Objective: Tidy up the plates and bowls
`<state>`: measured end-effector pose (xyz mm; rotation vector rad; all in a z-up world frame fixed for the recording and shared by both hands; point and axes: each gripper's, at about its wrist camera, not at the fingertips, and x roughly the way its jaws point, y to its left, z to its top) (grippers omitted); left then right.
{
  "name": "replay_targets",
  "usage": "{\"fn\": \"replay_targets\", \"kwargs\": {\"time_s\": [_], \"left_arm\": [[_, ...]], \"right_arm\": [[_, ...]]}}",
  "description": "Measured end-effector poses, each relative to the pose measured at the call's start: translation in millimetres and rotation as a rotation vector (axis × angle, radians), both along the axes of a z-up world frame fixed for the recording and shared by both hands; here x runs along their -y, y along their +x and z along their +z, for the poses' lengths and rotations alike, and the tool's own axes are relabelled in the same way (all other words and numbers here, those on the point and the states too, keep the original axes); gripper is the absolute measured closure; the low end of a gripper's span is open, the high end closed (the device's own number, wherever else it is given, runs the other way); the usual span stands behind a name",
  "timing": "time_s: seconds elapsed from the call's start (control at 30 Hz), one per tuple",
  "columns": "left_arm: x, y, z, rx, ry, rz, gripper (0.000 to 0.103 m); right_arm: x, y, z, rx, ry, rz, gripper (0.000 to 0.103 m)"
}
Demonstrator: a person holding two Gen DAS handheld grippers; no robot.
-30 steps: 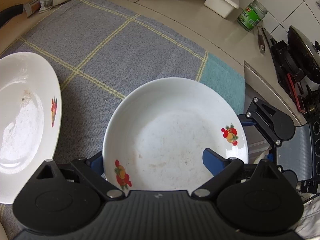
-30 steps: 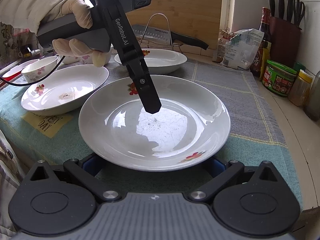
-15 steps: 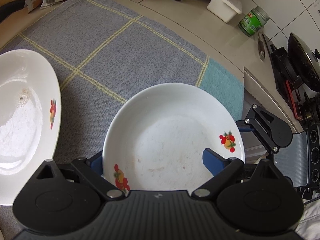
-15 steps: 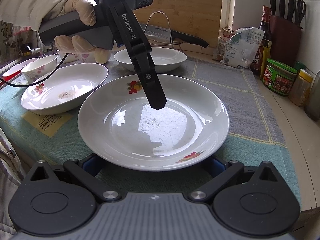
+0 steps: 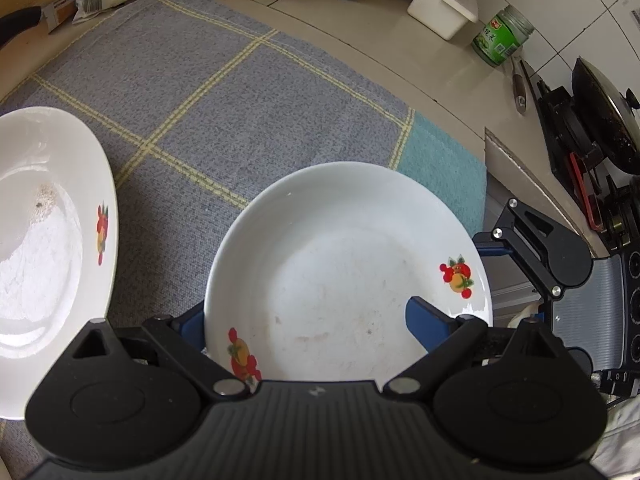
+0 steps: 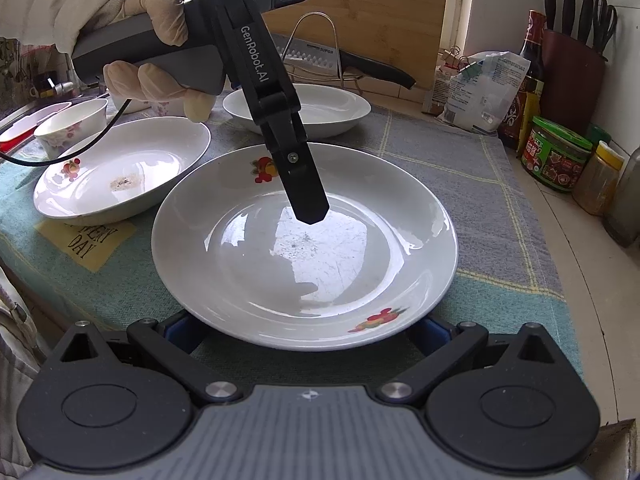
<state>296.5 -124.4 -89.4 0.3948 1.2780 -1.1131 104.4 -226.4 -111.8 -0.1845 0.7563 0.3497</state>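
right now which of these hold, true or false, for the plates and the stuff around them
1. The left gripper reaches over the near plate. True.
2. The three plates are stacked. False: the near plate, stained plate and far plate lie side by side on the checked cloth.
3. The green-lidded jar stands on the cloth. False: it stands on the bare counter.
4. A knife rests on the wire rack. True.
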Motion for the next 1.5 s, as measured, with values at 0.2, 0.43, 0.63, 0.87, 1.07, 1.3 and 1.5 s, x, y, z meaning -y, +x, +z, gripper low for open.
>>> {"fn": "replay_targets", "kwargs": {"time_s": [0.2, 0.43, 0.63, 0.87, 1.07, 1.3, 1.5], "left_arm": [[0.0, -4.6, 4.0, 0.027, -0.015, -0.005, 0.007], [0.2, -2.7, 11.8, 0.035, -0.033, 0.004, 0.007], [3.9, 1.6, 16.9, 0.042, -0.054, 0.023, 0.007], [14.3, 14.3, 23.0, 0.064, -0.078, 0.048, 0.007], [29.0, 30.2, 28.5, 0.093, -0.099, 0.068, 0.008], [46.8, 52.9, 25.1, 0.112, -0.105, 0.095, 0.008], [61.1, 73.9, 19.2, 0.115, -0.103, 0.118, 0.008]], "right_arm": [[0.6, 1.8, 1.9, 0.002, -0.025, -0.004, 0.0], [2.5, 5.1, 4.4, -0.001, -0.019, -0.001, 0.0], [7.2, 9.8, 7.1, -0.001, -0.023, 0.006, 0.0], [22.2, 23.2, 14.8, 0.015, -0.044, 0.021, 0.0], [39.2, 42.4, 17.8, 0.025, -0.047, 0.027, 0.0], [56.5, 66.6, 15.4, 0.027, -0.058, 0.042, 0.0], [71.4, 85.8, 8.7, 0.02, -0.054, 0.042, 0.0]]}}
